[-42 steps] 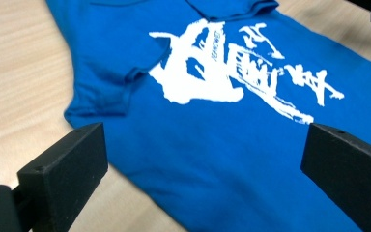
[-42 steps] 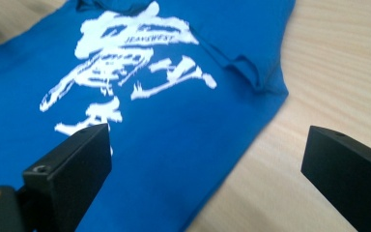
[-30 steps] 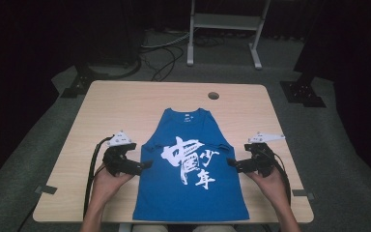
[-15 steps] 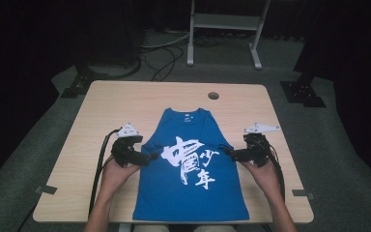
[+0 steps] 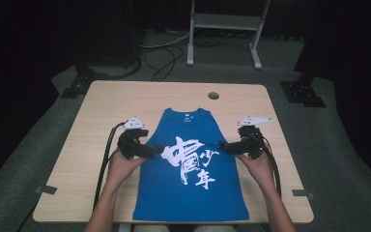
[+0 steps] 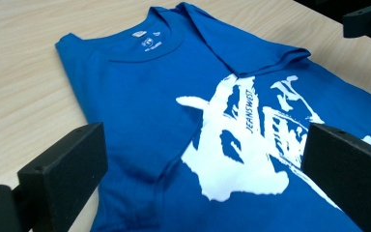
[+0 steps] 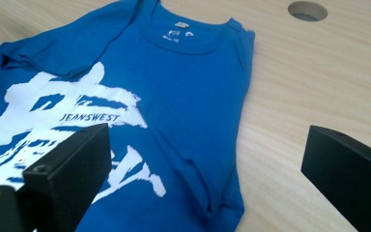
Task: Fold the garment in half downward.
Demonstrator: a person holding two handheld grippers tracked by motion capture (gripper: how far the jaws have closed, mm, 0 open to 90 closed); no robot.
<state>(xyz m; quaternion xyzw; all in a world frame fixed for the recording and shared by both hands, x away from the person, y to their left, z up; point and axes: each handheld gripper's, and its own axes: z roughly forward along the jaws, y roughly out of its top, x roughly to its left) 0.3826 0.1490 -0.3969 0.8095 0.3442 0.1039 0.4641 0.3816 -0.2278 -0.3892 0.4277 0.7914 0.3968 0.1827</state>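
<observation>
Item: left gripper [image 5: 155,150], black, two-jaw, hand-held. Jaws spread wide, nothing between them. Directly beneath and ahead: the left folded edge of the blue cotton T-shirt with white brush-lettering print [image 5: 189,169], one jaw over bare wood, the other over the print.

Item: right gripper [image 5: 223,146], same make. Jaws likewise wide apart and empty, straddling the shirt's right folded edge; the inner jaw sits over the print, the outer over bare wood.

Item: the shirt, between the two tools, lying flat, collar pointing away from the person. Both sleeves are already turned inward over the body, leaving a narrow, straight-sided panel; a slight crease ridge runs along each fold.

Item: pale wooden table [image 5: 101,111], beyond and around the shirt. Farther off, past the collar: round cable hole [image 5: 213,95].

Progress, judged: side folds done; neither edge yet gripped. Remaining, probably: a lengthwise fold bringing hem and collar together.
</observation>
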